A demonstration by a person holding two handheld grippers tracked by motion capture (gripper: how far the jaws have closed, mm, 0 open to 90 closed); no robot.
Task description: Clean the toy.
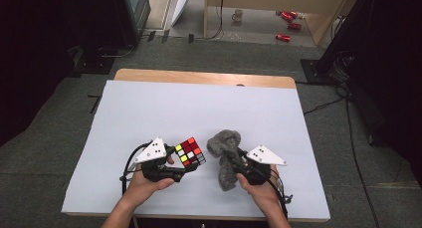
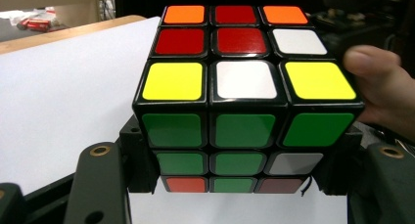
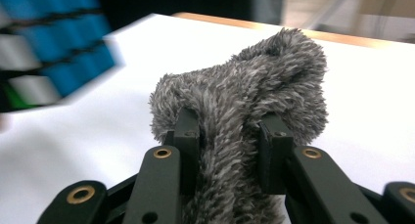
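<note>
Two hand-held grippers work side by side near the front edge of the white-covered wooden table (image 1: 149, 108). The left gripper (image 1: 185, 164) has its jaws closed against opposite sides of a black-framed plastic puzzle cube with coloured stickers (image 1: 191, 151), gripping it low down and holding it above the tabletop; its top face shows red, orange, white and yellow squares, its near face mostly green. Just beside it, the right gripper (image 1: 234, 161) pinches a shaggy grey plush cloth (image 1: 224, 147) between nearly closed jaws, the fabric bunching above them and hanging below.
</note>
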